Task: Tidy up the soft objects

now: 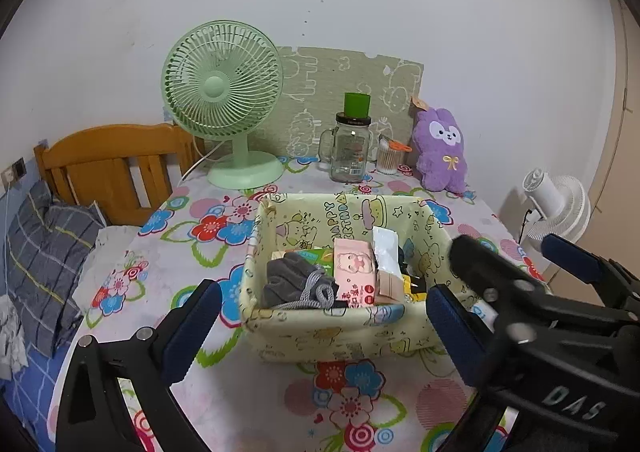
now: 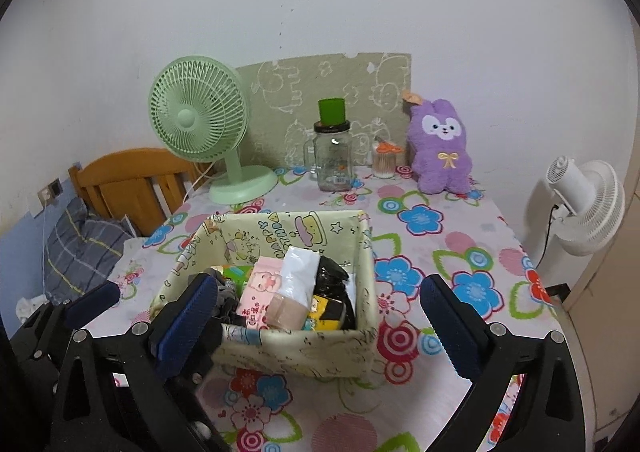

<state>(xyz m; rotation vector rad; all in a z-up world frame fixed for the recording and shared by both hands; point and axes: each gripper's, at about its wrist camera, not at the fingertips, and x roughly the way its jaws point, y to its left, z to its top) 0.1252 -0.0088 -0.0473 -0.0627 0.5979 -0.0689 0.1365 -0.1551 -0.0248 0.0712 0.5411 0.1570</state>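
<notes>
Both the left claw (image 1: 322, 316) and right claw (image 2: 320, 322) are hanging released and empty before the pale-yellow printed fabric basket (image 1: 328, 330) on the table; it is already holding the soft packets, so the task is looking nearly done.

green packet (image 1: 320, 254) mostly buried, white fan (image 2: 584, 208) base cut off

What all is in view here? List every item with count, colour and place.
fabric bin: one, pale yellow, table centre
packets and a grey cloth: several, mixed colours, inside bin
desk fan: one, green, back left
glass jar: one, clear with green cap, back centre
plush rabbit: one, purple, back right
standing fan: one, white, right of table
left gripper: one, black and blue, open
right gripper: one, black and blue, open
</notes>
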